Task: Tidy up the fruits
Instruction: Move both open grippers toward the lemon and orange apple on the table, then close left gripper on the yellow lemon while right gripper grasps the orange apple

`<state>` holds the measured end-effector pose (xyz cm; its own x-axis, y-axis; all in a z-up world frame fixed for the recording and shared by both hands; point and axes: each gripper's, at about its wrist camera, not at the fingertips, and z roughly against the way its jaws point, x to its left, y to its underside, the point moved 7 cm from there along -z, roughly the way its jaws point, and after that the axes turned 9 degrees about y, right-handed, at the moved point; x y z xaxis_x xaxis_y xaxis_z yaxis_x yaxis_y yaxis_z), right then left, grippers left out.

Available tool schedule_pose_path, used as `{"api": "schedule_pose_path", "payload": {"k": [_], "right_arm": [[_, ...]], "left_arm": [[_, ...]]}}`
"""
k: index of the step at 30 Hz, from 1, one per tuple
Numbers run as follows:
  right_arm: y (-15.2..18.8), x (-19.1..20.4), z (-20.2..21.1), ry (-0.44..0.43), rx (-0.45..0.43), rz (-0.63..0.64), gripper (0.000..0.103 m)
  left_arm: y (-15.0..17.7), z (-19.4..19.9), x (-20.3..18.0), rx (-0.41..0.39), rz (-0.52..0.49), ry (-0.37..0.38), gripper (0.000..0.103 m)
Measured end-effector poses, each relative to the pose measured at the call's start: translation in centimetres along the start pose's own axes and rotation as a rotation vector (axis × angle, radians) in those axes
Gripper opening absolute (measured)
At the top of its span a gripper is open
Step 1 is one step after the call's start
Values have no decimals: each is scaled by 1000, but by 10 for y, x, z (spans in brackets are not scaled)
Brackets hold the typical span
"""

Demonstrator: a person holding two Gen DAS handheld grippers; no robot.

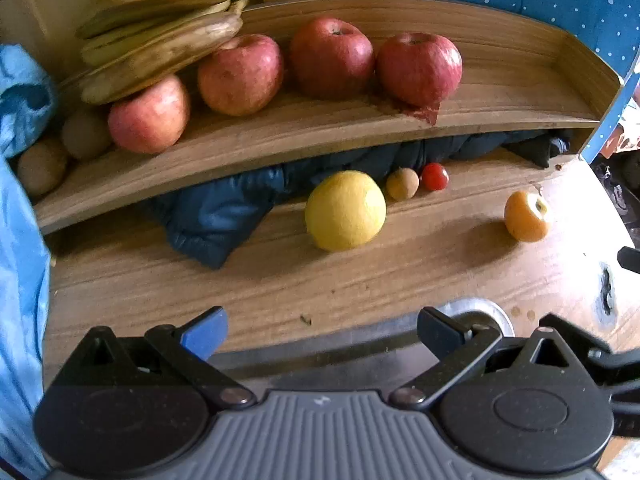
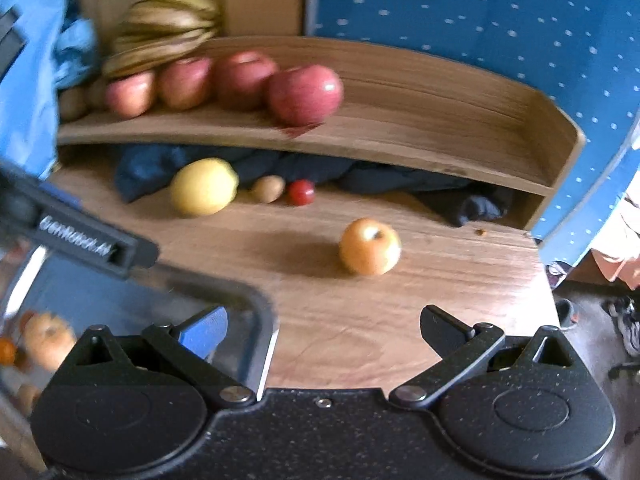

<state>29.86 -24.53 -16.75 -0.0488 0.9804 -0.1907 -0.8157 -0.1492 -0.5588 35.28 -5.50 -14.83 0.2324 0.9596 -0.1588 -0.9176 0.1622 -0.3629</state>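
On the wooden shelf (image 1: 500, 92) sit several red apples (image 1: 332, 58), a banana bunch (image 1: 160, 20) and kiwis (image 1: 86, 134) at the left end. On the table below lie a yellow citrus fruit (image 1: 345, 210), a small brown kiwi (image 1: 402, 184), a cherry tomato (image 1: 435, 176) and an orange persimmon (image 1: 526, 216). My left gripper (image 1: 320, 332) is open and empty, well short of the yellow fruit. My right gripper (image 2: 324, 330) is open and empty, short of the persimmon (image 2: 370, 246). The left gripper's body (image 2: 80, 232) shows at the right view's left edge.
A dark blue jacket (image 1: 224, 216) is stuffed under the shelf. A shiny metal tray (image 2: 160, 300) lies at the table's near edge. Light blue cloth (image 1: 20, 200) hangs at the left. A blue dotted wall (image 2: 480, 20) stands behind. The table ends at the right, with shoes (image 2: 628, 320) on the floor.
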Motion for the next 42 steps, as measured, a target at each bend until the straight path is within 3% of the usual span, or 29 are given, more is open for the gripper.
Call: {"api": "schedule_pose_path", "payload": {"k": [13,22,30,37,42], "right_arm": [[-25,-5,-44,-13,31,-42,102],[-27,-15,-78,19,80,-91,96],[-29,-7,-88,-12,92,-98,83],[-27,-8,-95,17,101,-104,78],[-27,-11,-99,26,109,-110,66]], "left_arm": [[-35,-39,2,23,-37,32,102],[-51,-56,2,2,-53,38,102],[-55,-66,-1,3,-68,62,101],[-55,-73,-1,-8,-71,84,93],[-57,-76,2,-18,-69,93,86]]}}
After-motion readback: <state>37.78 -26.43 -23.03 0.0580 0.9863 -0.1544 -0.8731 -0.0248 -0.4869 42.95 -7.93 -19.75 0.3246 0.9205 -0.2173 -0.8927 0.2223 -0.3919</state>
